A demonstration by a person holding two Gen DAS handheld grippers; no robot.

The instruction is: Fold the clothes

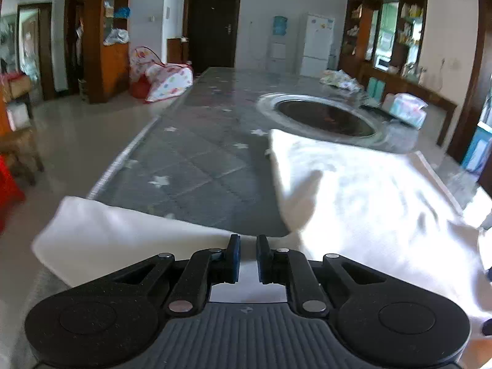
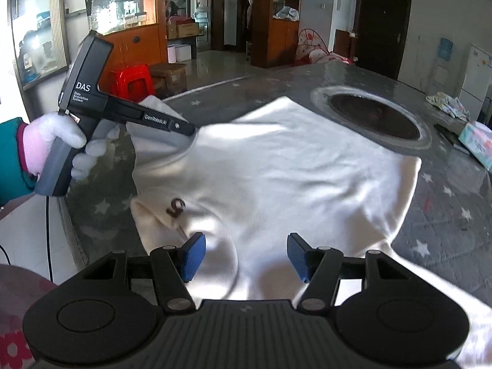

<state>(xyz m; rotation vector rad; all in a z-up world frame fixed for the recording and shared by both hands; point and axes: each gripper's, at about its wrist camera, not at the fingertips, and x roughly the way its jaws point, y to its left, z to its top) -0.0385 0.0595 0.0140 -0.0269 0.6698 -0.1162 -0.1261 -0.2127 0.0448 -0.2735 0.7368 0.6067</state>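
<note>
On the star-patterned counter [image 2: 446, 184]: white garment [image 2: 276, 169] spread beside round dark inset [image 2: 373, 117] | print on left device: "DAS Data Acquisition System" | left tongs [image 1: 248, 253]: nearly closed, narrow gap, garment fold between pads, pinch unclear | right tongs [image 2: 246, 256]: about half open over garment, gripping nothing

White garment [image 2: 276, 169] under open-jawed right tool [image 2: 246, 256]

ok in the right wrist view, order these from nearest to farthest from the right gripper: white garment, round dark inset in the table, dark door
From the right gripper:
1. white garment, directly under and ahead of the fingers
2. round dark inset, mid-table, up and to the right
3. dark door, on the far wall, upper right
</note>
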